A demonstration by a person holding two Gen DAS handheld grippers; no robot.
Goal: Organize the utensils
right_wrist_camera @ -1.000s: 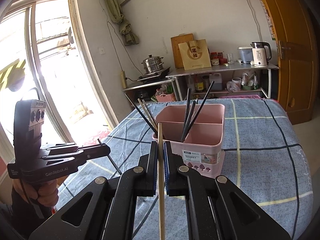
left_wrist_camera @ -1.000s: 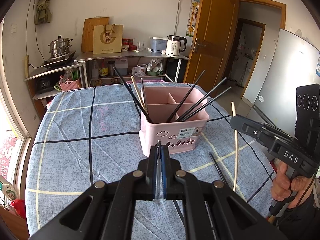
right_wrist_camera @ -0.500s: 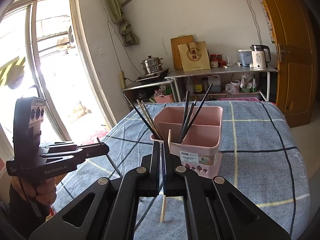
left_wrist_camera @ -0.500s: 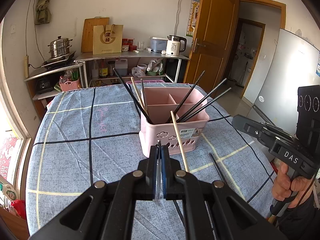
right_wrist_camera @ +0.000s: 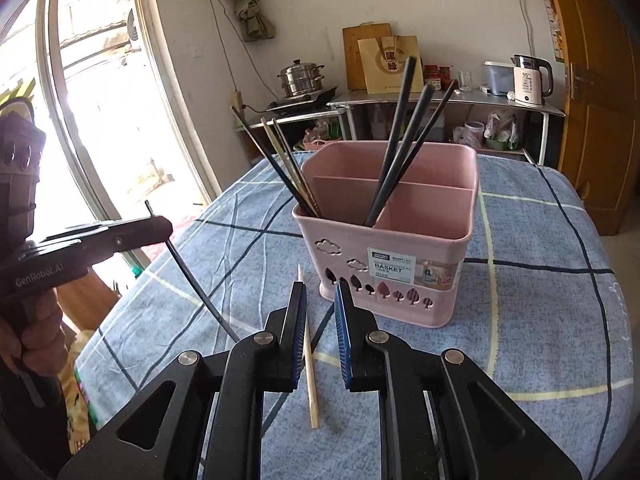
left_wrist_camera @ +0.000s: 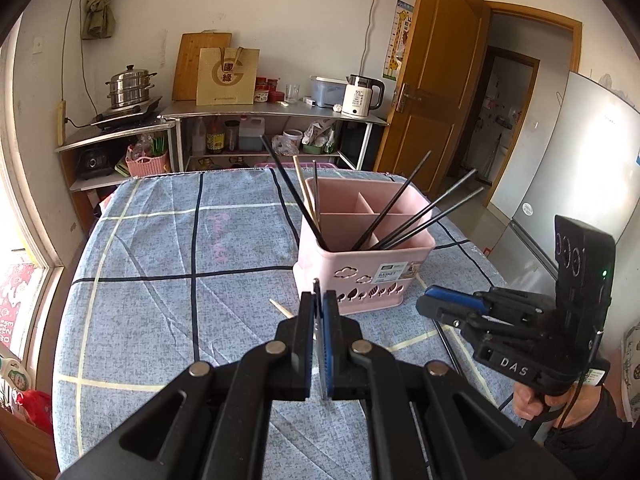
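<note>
Blue checked tablecloth (right_wrist_camera: 520,280), pink basket (right_wrist_camera: 400,248) centre frame; my right claw (right_wrist_camera: 320,312) opening, wooden chopstick (right_wrist_camera: 308,356) loose between; left claw (left_wrist_camera: 319,308) clamped on black chopstick (right_wrist_camera: 192,276).

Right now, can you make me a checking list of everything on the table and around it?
Surface: table under a blue checked cloth, wrinkled.
Job's things: pink basket holding black chopsticks and a pale one; wooden chopstick lying flat on the cloth in front of it.
Clutter: nothing seen on the table.
Grippers: left gripper shut on a thin black chopstick; right gripper opening, the wooden chopstick lies between its jaws, not pressed.
Cables: a cord hangs down the wall.
Surroundings: shelf with steamer pot and kettle, wooden door, window.
</note>
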